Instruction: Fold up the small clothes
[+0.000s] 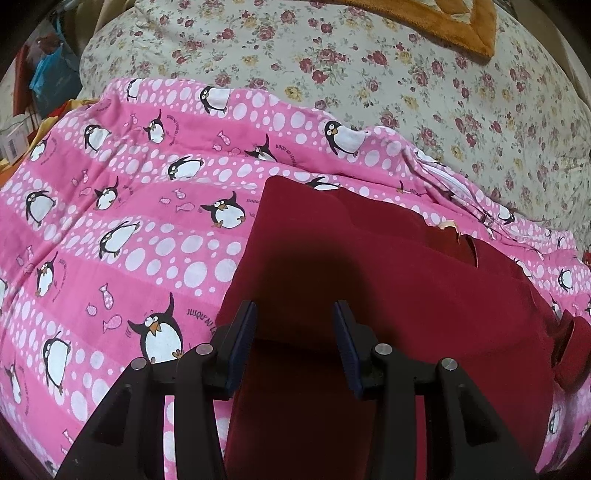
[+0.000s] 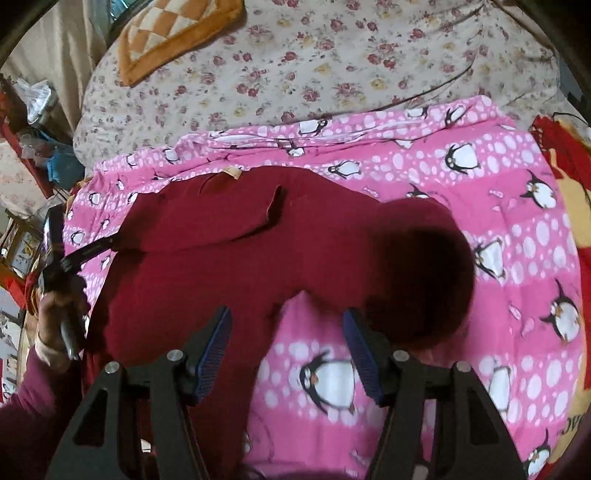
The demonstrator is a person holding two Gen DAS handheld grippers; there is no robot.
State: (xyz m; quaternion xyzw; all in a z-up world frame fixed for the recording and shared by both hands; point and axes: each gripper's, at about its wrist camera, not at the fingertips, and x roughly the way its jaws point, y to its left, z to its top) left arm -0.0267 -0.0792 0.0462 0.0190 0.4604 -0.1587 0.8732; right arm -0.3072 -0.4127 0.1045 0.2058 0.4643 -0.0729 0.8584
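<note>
A dark red garment (image 1: 369, 280) lies spread on a pink penguin-print blanket (image 1: 110, 229). My left gripper (image 1: 295, 343) is open just above the garment's near left part, with nothing between its blue pads. In the right wrist view the same red garment (image 2: 229, 258) lies flat, with a small tan label (image 2: 232, 172) at its far edge. My right gripper (image 2: 288, 347) is open over the gap between the garment's two lower parts, above the pink blanket (image 2: 517, 258). The left hand and its gripper (image 2: 61, 273) show at the left edge.
A floral cream bedsheet (image 1: 406, 74) covers the bed beyond the blanket. An orange checked cushion (image 2: 173, 33) lies at the far side. A red and yellow blanket (image 2: 569, 206) lies at the right. Cluttered items (image 1: 51, 74) stand off the bed's left.
</note>
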